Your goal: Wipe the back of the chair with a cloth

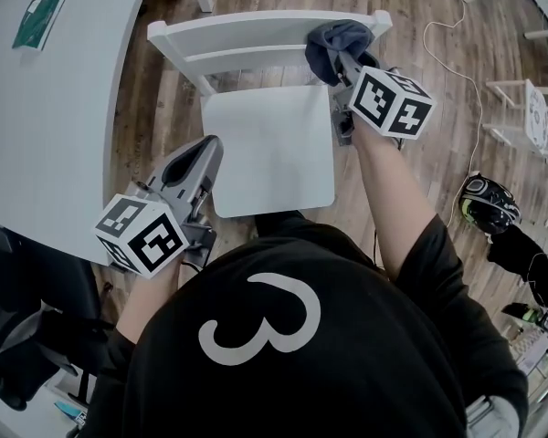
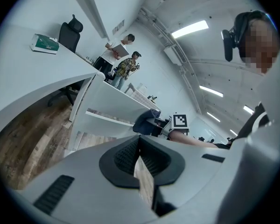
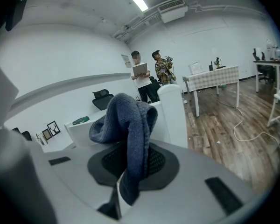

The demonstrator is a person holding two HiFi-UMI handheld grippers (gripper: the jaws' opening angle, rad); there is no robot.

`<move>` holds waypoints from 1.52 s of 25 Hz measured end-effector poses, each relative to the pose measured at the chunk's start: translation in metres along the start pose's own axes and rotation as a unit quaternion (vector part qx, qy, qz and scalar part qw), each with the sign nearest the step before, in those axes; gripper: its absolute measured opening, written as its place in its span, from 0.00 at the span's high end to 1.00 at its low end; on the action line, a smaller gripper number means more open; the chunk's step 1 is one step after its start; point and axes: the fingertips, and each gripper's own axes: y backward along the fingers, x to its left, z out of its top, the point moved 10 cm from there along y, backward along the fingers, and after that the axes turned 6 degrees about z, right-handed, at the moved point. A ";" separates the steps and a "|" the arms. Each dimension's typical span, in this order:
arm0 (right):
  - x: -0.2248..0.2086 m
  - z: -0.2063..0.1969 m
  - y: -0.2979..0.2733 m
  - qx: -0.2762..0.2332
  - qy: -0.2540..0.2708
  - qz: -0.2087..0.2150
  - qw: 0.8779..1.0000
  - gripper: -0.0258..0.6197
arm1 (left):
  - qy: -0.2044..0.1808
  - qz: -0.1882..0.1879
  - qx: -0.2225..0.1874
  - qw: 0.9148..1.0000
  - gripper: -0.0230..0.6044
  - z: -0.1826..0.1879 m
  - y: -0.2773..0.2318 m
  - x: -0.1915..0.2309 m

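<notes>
right gripper point(image 1: 341, 65): jaws clamped on cloth point(image 1: 336, 42), bunched ahead of the tips so fabric, not plastic, meets the chair back point(image 1: 247, 33) | cloth: pressed on the chair back's end just below the tips (likely a stroke's start) | left gripper point(image 1: 207, 153): jaws together, empty, parked clear of the wipe, seat point(image 1: 269, 153) just beside its tips

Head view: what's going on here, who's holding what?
A person stands over a white chair with a tool in each hand. The right tool is shut on a dark blue-grey cloth, which sits at the right end of the chair's top back rail. The left tool is shut and empty, held by the seat's left edge. Wiping looks to be under way at that end of the rail.
</notes>
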 end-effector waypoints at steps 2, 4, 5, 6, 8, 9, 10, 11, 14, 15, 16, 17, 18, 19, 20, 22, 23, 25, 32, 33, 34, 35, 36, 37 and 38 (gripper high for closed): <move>-0.009 0.001 0.005 -0.001 -0.003 -0.009 1.000 0.88 | -0.001 -0.001 0.001 1.000 0.94 0.000 0.000 0.001; -0.017 0.002 0.009 -0.004 -0.014 -0.015 1.000 0.88 | 0.000 0.001 0.001 1.000 0.94 0.000 0.001 0.003; -0.020 0.002 0.011 -0.005 -0.017 -0.017 1.000 0.88 | 0.000 0.003 0.001 1.000 0.94 0.000 0.002 0.004; -0.023 0.003 0.013 -0.006 -0.019 -0.019 1.000 0.88 | 0.001 0.004 0.000 1.000 0.94 0.000 0.003 0.004; -0.026 0.005 0.015 -0.008 -0.020 -0.022 1.000 0.88 | 0.002 0.009 0.003 1.000 0.94 0.000 0.005 0.004; -0.027 0.005 0.016 -0.008 -0.022 -0.023 0.999 0.88 | 0.003 0.011 0.003 1.000 0.94 0.001 0.006 0.004; -0.028 0.005 0.016 -0.008 -0.023 -0.023 0.999 0.88 | 0.003 0.011 0.003 1.000 0.94 0.001 0.007 0.004; -0.028 0.005 0.016 -0.009 -0.023 -0.025 0.999 0.88 | 0.003 0.011 0.001 1.000 0.94 0.001 0.008 0.005; -0.024 0.003 0.015 -0.009 -0.022 -0.032 0.999 0.88 | 0.002 0.011 -0.005 1.000 0.94 0.001 0.013 0.007; -0.022 0.003 0.016 -0.009 -0.022 -0.034 0.999 0.88 | 0.002 0.013 -0.007 1.000 0.94 0.001 0.014 0.007; -0.020 0.003 0.017 -0.010 -0.023 -0.033 0.999 0.88 | 0.003 0.014 -0.009 1.000 0.94 0.001 0.016 0.008; -0.017 0.003 0.018 -0.013 -0.025 -0.031 0.999 0.88 | 0.004 0.016 -0.011 1.000 0.94 0.001 0.018 0.009; -0.013 0.003 0.019 -0.017 -0.028 -0.025 0.999 0.88 | 0.006 0.019 -0.013 1.000 0.94 0.001 0.020 0.009; -0.008 0.002 0.019 -0.021 -0.030 -0.016 0.999 0.88 | 0.008 0.022 -0.015 1.000 0.94 0.000 0.022 0.010; -0.002 0.002 0.018 -0.023 -0.031 -0.005 0.999 0.88 | 0.010 0.024 -0.017 1.000 0.94 -0.001 0.024 0.011; 0.014 0.000 0.013 -0.023 -0.028 0.021 0.999 0.88 | 0.014 0.029 -0.021 0.999 0.94 -0.002 0.029 0.014; 0.023 -0.001 0.008 -0.021 -0.025 0.034 0.999 0.88 | 0.016 0.033 -0.023 0.999 0.94 -0.002 0.032 0.016; 0.042 -0.004 -0.002 -0.015 -0.018 0.060 0.998 0.88 | 0.021 0.041 -0.027 0.999 0.94 -0.002 0.038 0.019; 0.103 -0.028 -0.037 0.015 -0.012 0.147 0.989 0.88 | 0.039 0.074 -0.049 0.995 0.94 -0.008 0.064 0.029; 0.111 -0.032 -0.042 0.022 -0.009 0.156 0.987 0.88 | 0.043 0.080 -0.052 0.994 0.94 -0.010 0.068 0.031; 0.117 -0.037 -0.046 0.030 -0.007 0.163 0.986 0.88 | 0.047 0.085 -0.055 0.994 0.94 -0.011 0.072 0.033; 0.124 -0.041 -0.051 0.036 -0.004 0.170 0.985 0.88 | 0.051 0.091 -0.059 0.993 0.94 -0.013 0.077 0.034; 0.129 -0.044 -0.055 0.043 -0.002 0.175 0.984 0.88 | 0.055 0.097 -0.062 0.992 0.94 -0.014 0.082 0.036; 0.135 -0.047 -0.061 0.048 0.002 0.180 0.982 0.88 | 0.059 0.103 -0.066 0.991 0.94 -0.015 0.086 0.038; 0.139 -0.049 -0.066 0.052 0.005 0.184 0.981 0.88 | 0.062 0.109 -0.070 0.990 0.94 -0.016 0.090 0.040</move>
